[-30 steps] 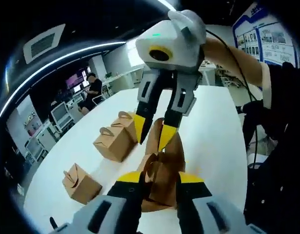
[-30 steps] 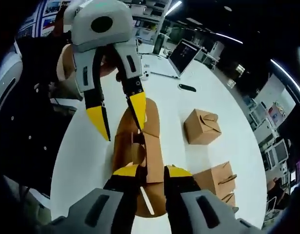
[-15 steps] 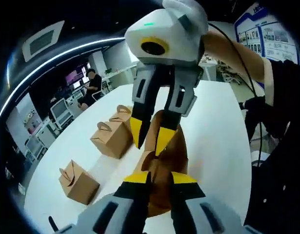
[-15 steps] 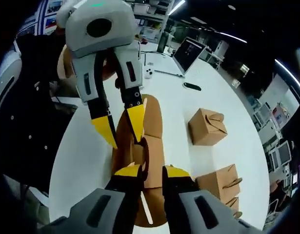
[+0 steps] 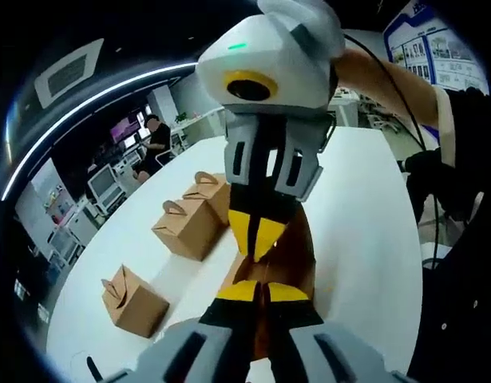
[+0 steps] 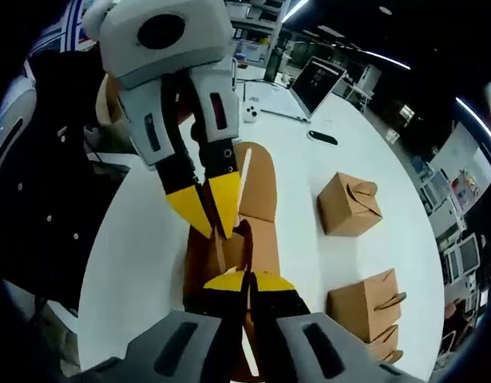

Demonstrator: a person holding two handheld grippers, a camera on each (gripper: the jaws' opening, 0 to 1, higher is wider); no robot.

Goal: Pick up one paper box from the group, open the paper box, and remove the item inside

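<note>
Box in hand: a brown paper box, part unfolded, is held above the white table, pinned between the two grippers. In the right gripper view its tall flap stands up behind the yellow tips.
Left gripper: its tool has the jaws drawn together, tips all but touching, pinching the near edge of the box. In the right gripper view it reaches in from the upper left, closed on the box's top.
Right gripper: its jaws are likewise pressed together on the box's lower edge. In the left gripper view it hangs down from above and blocks most of the box.
Other boxes: three closed ones lie on the table, well apart from the held box: a pair touching side by side, and a lone box nearer.
Behind: a laptop and a small dark object sit at the table's far end.
Room: a seated person works at a distant desk.
</note>
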